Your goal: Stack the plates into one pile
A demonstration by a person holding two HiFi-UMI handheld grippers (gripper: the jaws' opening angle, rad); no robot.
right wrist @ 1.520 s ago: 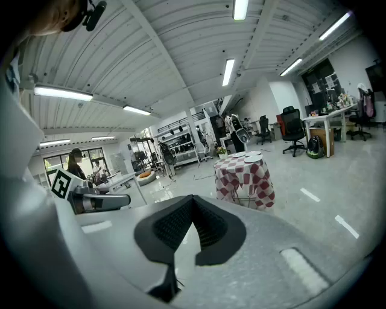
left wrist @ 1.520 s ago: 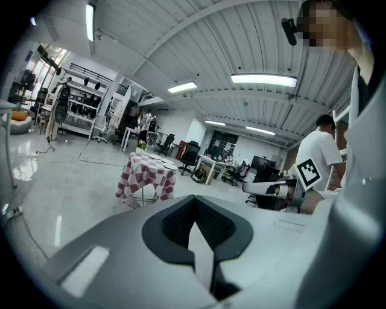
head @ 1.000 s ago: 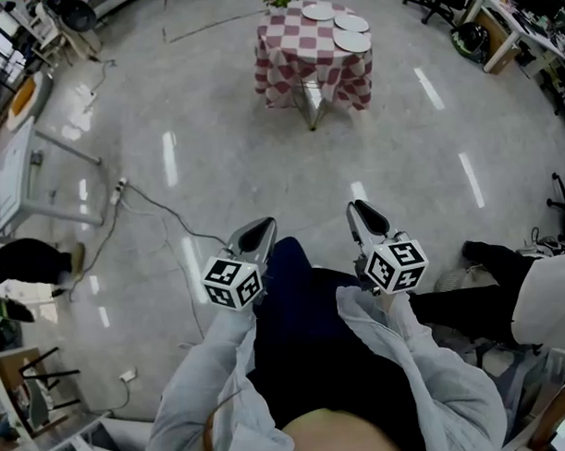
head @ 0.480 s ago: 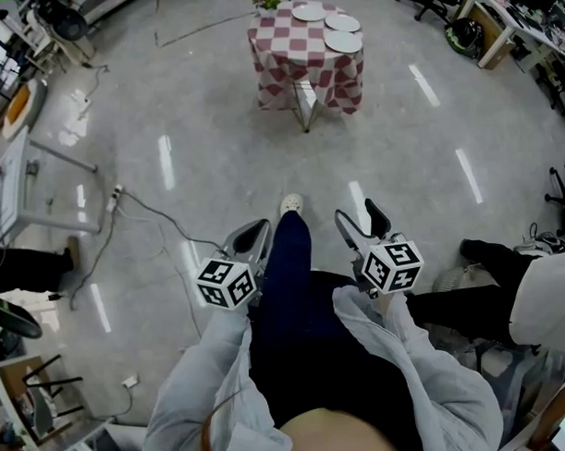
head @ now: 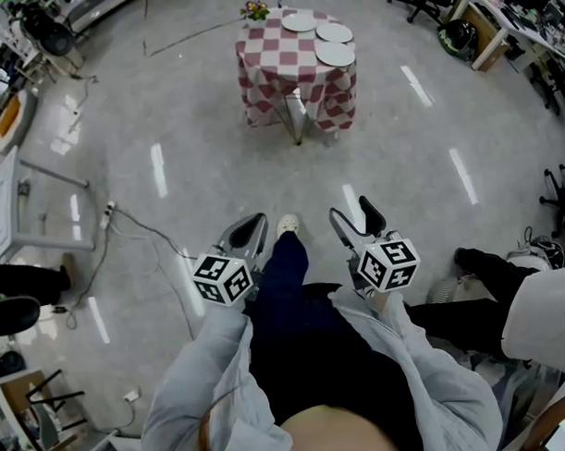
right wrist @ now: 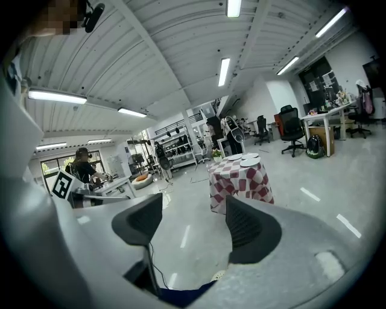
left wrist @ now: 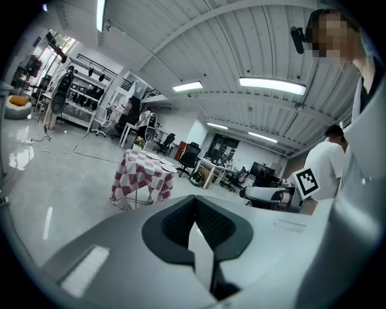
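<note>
Two claws, three plates, one counter: the plates lie unstacked, well ahead of both claws.

The left claw (head: 249,230) (left wrist: 194,208) has its jaws pressed together with nothing between them. The right claw (head: 353,216) (right wrist: 196,223) stands about half wide; its jaws have just been opening and hold nothing. Far beyond both claw tips, across bare floor (head: 206,149), one counter (head: 296,76) under a red-and-white checked cloth carries three white plates (head: 334,32), lying side by side in a single layer. One small plant (head: 254,8) stands at the counter's far corner, ahead and left of the plates.
</note>
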